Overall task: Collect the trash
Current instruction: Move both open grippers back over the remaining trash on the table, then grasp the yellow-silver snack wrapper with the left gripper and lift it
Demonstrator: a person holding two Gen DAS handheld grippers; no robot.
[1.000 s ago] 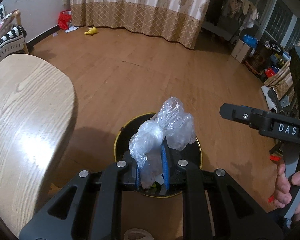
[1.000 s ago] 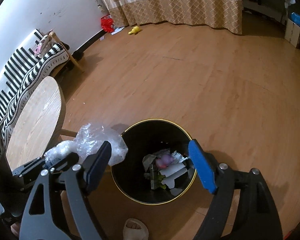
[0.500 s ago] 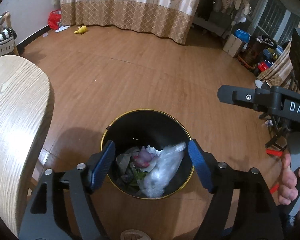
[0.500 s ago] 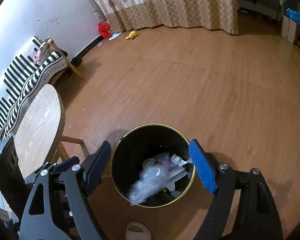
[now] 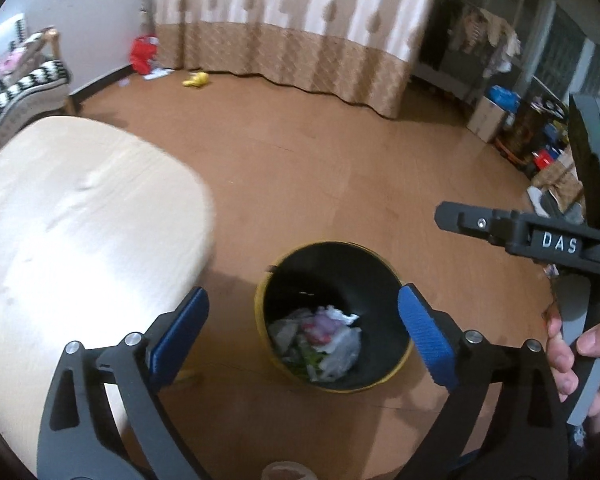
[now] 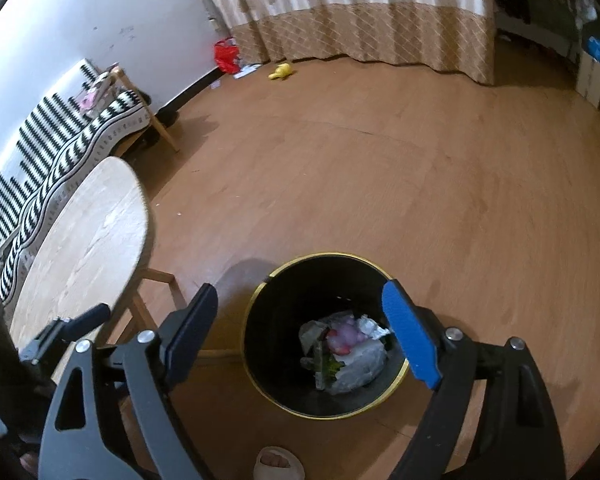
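Note:
A black bin with a gold rim (image 5: 260, 320) (image 6: 328, 416) stands on the wood floor below both grippers. Inside it a clear plastic bag (image 5: 340, 354) (image 6: 360, 372) lies on crumpled paper and other scraps. My left gripper (image 5: 303, 295) hovers above the bin's near side. Its jaws are opening wide and nothing is between the blue pads. My right gripper (image 6: 299, 288) hangs over the bin too, its jaws also opening and empty. In the left wrist view, one of the right gripper's fingers (image 5: 480, 222) reaches in from the right, with a hand (image 5: 580, 364) on its handle.
A round pale wooden table (image 5: 80, 220) (image 6: 84, 240) stands just left of the bin. A striped bench (image 6: 60, 152) lines the wall behind it. A yellow toy (image 5: 196, 79) and a red bag (image 5: 142, 54) lie by the curtain. A slippered foot (image 6: 278, 464) is at the bottom edge.
My left gripper opened and let go of the clear plastic bag, which dropped into the bin. Both grippers have drawn back and up a little.

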